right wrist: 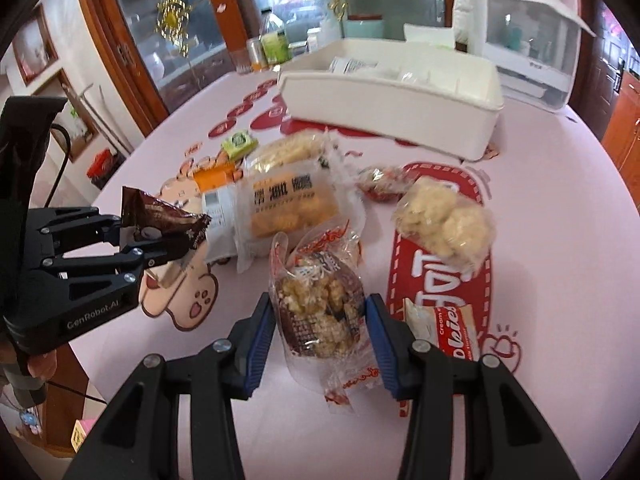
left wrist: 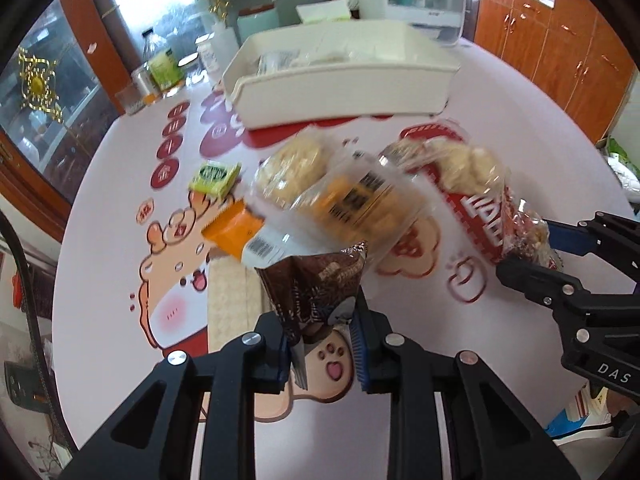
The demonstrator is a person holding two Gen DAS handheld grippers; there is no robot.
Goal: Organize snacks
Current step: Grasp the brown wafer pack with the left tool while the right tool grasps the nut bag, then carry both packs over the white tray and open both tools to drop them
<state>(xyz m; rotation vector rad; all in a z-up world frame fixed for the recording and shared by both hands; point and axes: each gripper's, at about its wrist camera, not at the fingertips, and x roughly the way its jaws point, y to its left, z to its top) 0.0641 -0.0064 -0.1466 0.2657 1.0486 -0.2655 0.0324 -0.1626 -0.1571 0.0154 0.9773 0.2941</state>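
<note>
Both tongs are loaded — the left gripper (left wrist: pixel 324 344) pinches a brown packet (left wrist: pixel 316 284), the right gripper (right wrist: pixel 320 344) clamps a clear nut-cluster bag (right wrist: pixel 320 304), each just above the table (right wrist: pixel 560 208). Best carried level to the white bin (right wrist: pixel 384 108) beyond the pile — dropping inside, not on the rim.

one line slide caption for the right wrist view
Right gripper clamps a clear puffed-snack bag near the white bin.

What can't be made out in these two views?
- White bin contents: both views, its front wall hides most; the rest is blurred.
- Brown wrapper print: left wrist view, motion blur.
- Cookies packet: right wrist view, partly hidden behind the right hand-held gripper.
- Jars at the table's far edge: labels too small.
</note>
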